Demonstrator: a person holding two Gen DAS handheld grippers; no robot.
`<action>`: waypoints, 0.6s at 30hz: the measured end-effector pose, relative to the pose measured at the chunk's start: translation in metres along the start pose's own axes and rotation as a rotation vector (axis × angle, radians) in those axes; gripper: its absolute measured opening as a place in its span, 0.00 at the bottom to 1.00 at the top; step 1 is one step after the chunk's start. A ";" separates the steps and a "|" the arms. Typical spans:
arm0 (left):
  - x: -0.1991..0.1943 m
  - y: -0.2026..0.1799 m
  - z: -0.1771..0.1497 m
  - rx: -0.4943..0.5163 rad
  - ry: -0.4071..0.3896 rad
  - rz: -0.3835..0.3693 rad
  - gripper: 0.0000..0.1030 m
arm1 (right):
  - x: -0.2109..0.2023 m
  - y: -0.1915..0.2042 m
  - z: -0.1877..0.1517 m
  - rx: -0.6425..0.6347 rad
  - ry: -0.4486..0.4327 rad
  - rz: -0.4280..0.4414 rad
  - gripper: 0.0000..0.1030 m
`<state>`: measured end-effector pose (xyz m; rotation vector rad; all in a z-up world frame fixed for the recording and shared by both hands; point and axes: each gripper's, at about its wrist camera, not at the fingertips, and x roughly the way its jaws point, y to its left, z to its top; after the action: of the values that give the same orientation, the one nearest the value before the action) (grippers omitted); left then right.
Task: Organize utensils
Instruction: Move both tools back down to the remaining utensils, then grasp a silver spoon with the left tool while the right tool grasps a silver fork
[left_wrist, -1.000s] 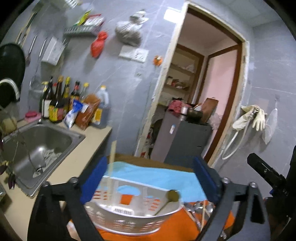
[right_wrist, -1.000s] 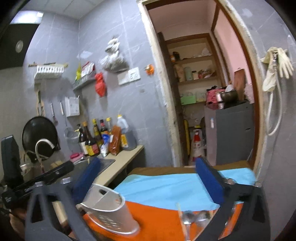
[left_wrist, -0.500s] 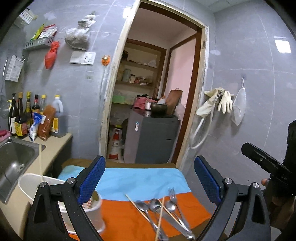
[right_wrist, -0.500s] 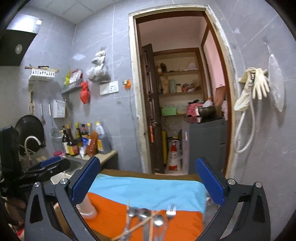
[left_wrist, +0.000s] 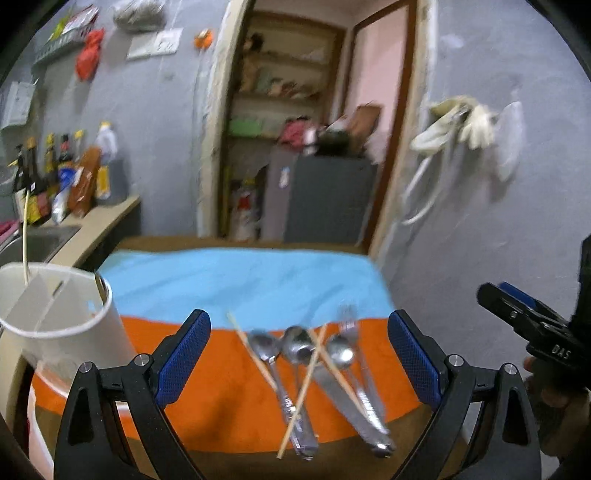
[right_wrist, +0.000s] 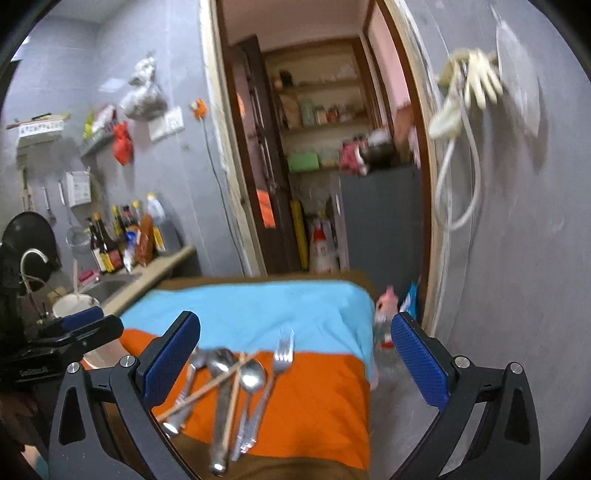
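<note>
Left wrist: blurred utensils (left_wrist: 314, 373), cropped holder (left_wrist: 55, 317).

left wrist: low over tabletop (left_wrist: 229, 373), facing doorway (left_wrist: 295, 122) | right wrist: same heading, further right | shared: utensil pile (left_wrist: 314, 369), blue-orange cloth (right_wrist: 258, 314), doorway, sink counter (right_wrist: 159, 266)

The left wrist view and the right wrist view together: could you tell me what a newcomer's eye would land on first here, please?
Probably the jumble of utensils, spoons, a fork and crossed chopsticks, lying on the orange band of the cloth, whose far half is bright blue. Next, the white holder at the table's left edge with one chopstick standing in it. Both the left gripper and right gripper hang open and empty above the pile.
</note>
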<state>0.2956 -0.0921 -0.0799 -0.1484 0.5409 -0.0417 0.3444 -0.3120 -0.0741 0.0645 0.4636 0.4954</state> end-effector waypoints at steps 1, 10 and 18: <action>0.006 0.000 -0.002 -0.008 0.010 0.016 0.91 | 0.008 -0.004 -0.002 0.007 0.025 -0.005 1.00; 0.061 0.012 -0.019 -0.083 0.135 0.090 0.81 | 0.073 -0.020 -0.019 0.046 0.189 0.020 0.87; 0.086 0.024 -0.038 -0.098 0.287 0.067 0.41 | 0.122 -0.011 -0.033 -0.002 0.331 0.071 0.63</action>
<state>0.3493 -0.0797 -0.1597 -0.2216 0.8345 0.0294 0.4295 -0.2654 -0.1562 -0.0039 0.7864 0.5793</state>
